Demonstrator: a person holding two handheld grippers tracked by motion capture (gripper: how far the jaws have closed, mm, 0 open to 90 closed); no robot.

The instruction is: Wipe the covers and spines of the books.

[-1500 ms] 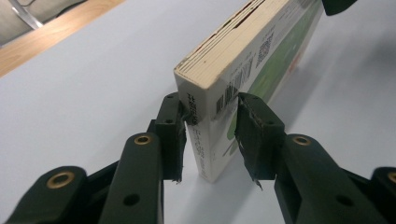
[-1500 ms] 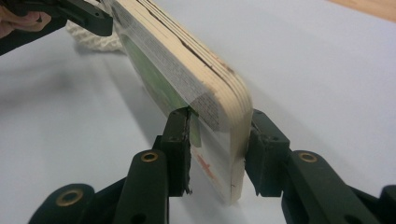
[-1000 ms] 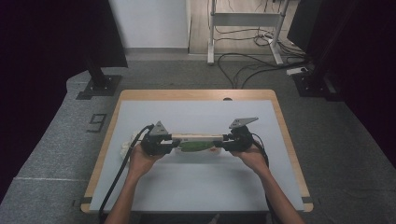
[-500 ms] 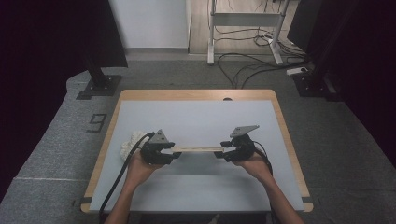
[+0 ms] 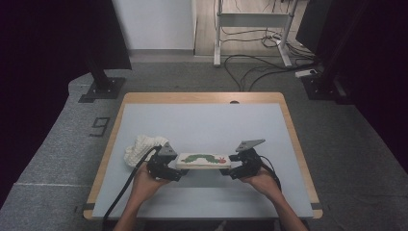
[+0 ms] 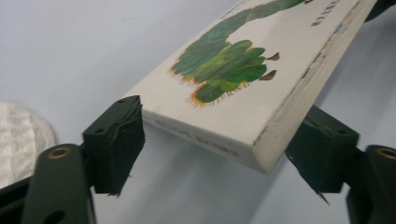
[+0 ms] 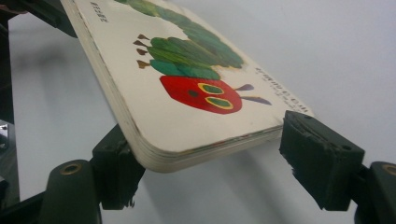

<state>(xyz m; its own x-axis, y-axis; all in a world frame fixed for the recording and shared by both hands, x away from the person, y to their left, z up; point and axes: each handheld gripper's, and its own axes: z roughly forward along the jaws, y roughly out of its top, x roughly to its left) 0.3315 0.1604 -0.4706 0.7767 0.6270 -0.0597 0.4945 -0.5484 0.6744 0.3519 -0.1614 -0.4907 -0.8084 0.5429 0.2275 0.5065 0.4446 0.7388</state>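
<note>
Board book (image 5: 203, 160) with a green caterpillar and its red head printed on the white cover lies flat on the grey bench (image 5: 202, 120), near the front edge on the person's side, with its long side running left to right. At its left end sits the left hand-held gripper (image 5: 169, 167), whose jaws have just been opening; in the left gripper view the book's (image 6: 243, 88) corner lies between the two black jaws, with a gap showing at each pad, so nothing is clamped. At the book's right end sits the right hand-held gripper (image 5: 234, 169), whose jaws have likewise just been opening; in the right gripper view the end of the book (image 7: 187, 98) with the red head lies between the jaws, the right-hand pad clearly off the edge. A hand holds each gripper from the bench's near side. Just left of the left hand-held gripper a crumpled white cloth (image 5: 139, 148) rests on the bench.
</note>
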